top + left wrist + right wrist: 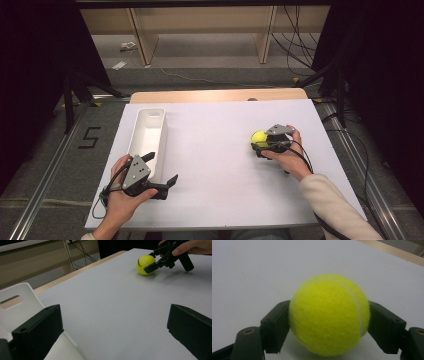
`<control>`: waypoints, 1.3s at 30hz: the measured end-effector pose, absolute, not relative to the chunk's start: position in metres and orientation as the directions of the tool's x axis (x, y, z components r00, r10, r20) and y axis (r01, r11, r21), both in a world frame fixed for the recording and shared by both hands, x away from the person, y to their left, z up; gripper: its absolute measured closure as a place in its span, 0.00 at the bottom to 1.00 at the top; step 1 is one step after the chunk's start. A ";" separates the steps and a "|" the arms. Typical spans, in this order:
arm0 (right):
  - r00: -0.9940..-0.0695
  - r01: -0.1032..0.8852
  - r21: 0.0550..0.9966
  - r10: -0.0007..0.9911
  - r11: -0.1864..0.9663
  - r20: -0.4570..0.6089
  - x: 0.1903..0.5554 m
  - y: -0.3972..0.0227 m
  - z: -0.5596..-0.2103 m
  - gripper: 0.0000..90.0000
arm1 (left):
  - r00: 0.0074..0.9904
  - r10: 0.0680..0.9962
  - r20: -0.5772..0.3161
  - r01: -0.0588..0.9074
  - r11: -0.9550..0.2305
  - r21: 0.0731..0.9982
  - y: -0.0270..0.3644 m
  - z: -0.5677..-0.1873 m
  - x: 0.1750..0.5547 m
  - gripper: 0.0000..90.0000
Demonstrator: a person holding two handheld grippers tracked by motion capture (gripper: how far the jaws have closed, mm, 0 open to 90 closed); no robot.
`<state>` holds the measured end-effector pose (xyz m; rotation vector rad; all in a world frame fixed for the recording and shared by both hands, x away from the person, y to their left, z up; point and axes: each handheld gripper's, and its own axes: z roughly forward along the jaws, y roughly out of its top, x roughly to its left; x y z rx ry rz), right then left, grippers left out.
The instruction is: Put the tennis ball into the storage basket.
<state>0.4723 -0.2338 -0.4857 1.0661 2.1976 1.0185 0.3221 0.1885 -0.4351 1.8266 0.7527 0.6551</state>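
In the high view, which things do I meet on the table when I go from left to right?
Left gripper → white bin → tennis ball → right gripper, jaws shut on the ball.

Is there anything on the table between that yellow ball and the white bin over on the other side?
Nothing visible. The tennis ball, clamped in the right hand-held gripper, and the white bin have only bare white tabletop between them. The left hand-held gripper sits open beside the bin's near end.
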 end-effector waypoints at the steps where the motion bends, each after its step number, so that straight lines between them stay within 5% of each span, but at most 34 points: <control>1: -0.575 0.444 0.792 0.811 0.420 -0.107 0.472 -0.234 -0.486 0.28 | 0.658 0.747 0.094 0.198 -0.293 0.935 0.188 -0.435 0.322 0.00; 39: -0.587 0.386 0.845 0.805 0.370 -0.085 0.464 -0.226 -0.452 0.29 | 0.664 0.741 0.100 0.195 -0.301 0.933 0.187 -0.435 0.321 0.00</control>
